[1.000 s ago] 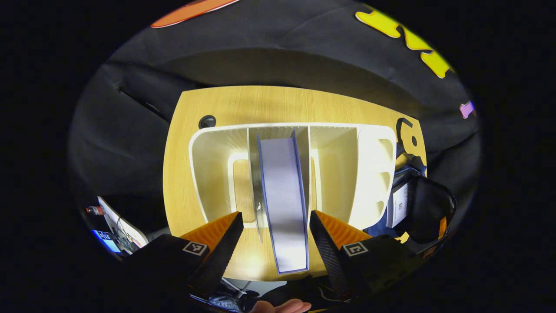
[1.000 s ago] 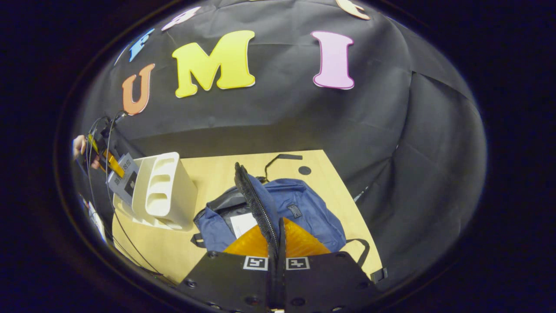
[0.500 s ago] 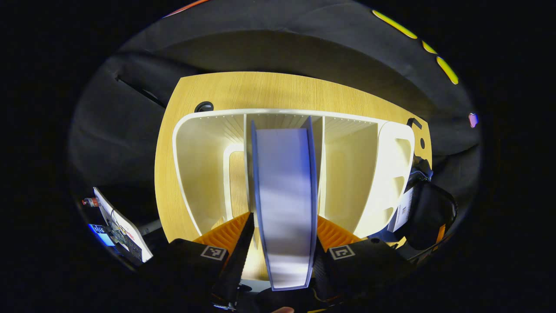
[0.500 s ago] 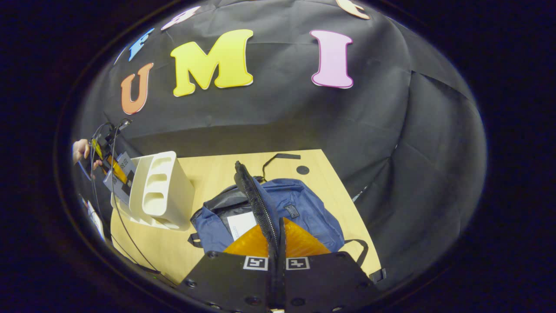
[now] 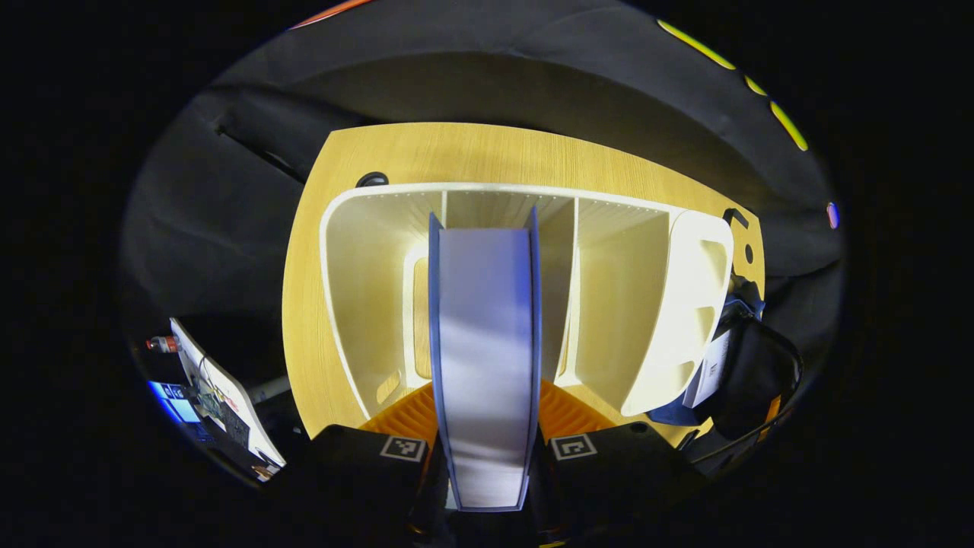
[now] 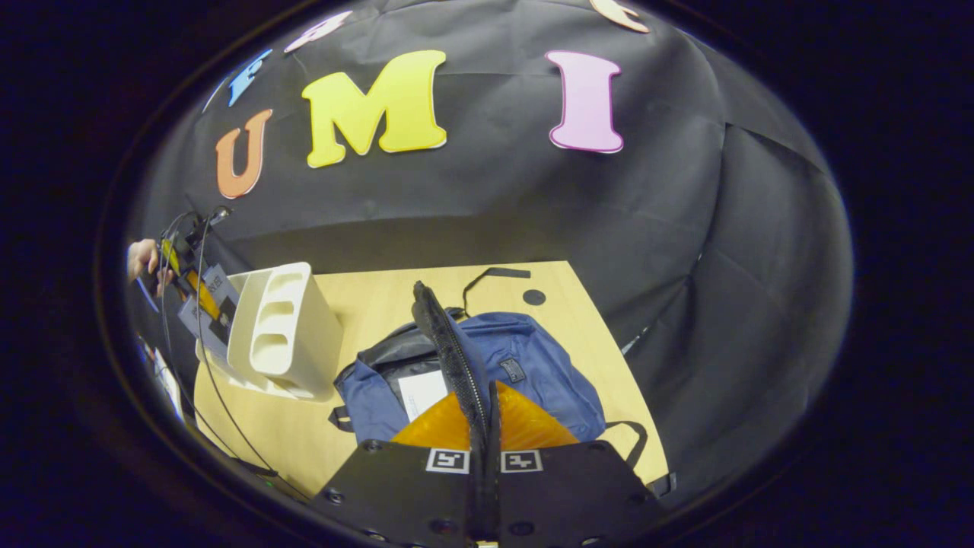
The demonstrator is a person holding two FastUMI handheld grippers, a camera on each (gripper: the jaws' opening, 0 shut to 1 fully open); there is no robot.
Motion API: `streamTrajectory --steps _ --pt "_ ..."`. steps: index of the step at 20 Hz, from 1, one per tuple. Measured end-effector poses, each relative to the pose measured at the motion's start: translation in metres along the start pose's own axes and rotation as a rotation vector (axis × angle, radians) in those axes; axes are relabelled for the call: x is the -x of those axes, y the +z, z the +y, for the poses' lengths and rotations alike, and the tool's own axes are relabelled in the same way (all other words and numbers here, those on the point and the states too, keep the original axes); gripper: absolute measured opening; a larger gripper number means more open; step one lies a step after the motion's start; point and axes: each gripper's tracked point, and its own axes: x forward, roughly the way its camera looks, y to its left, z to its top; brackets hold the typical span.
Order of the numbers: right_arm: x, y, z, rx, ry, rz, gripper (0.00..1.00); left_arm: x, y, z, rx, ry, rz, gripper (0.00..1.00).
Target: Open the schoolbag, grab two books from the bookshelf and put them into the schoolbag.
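Left claw (image 5: pixel 485 449) has closed on the book (image 5: pixel 484 342); lift straight toward six o'clock, clearing the bookshelf (image 5: pixel 689 304). Right claw (image 6: pixel 485 426) pinches the schoolbag (image 6: pixel 533 365) flap.

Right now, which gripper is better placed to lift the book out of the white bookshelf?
Left. The left gripper is shut on the blue-covered book standing in the white plastic bookshelf. The right gripper is shut on the raised flap of the blue fabric schoolbag, holding it open.
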Motion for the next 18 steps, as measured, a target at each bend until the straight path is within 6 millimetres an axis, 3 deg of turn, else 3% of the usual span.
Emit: streamTrajectory --steps 4,12,14,18 --pt "-0.001 -0.003 -0.004 0.005 0.024 -0.003 0.00 0.042 -0.022 -0.002 0.028 -0.010 -0.046 0.44" --pt "0.001 -0.004 -0.009 0.050 0.060 -0.030 0.01 0.145 -0.092 -0.011 0.039 -0.066 -0.165 0.44" --pt "0.002 -0.004 -0.010 0.054 0.068 -0.033 0.01 0.163 -0.109 -0.024 0.039 -0.132 -0.194 0.43" --pt "0.003 -0.005 -0.017 0.055 0.068 -0.031 0.03 0.173 -0.138 -0.053 0.095 -0.295 -0.211 0.43"
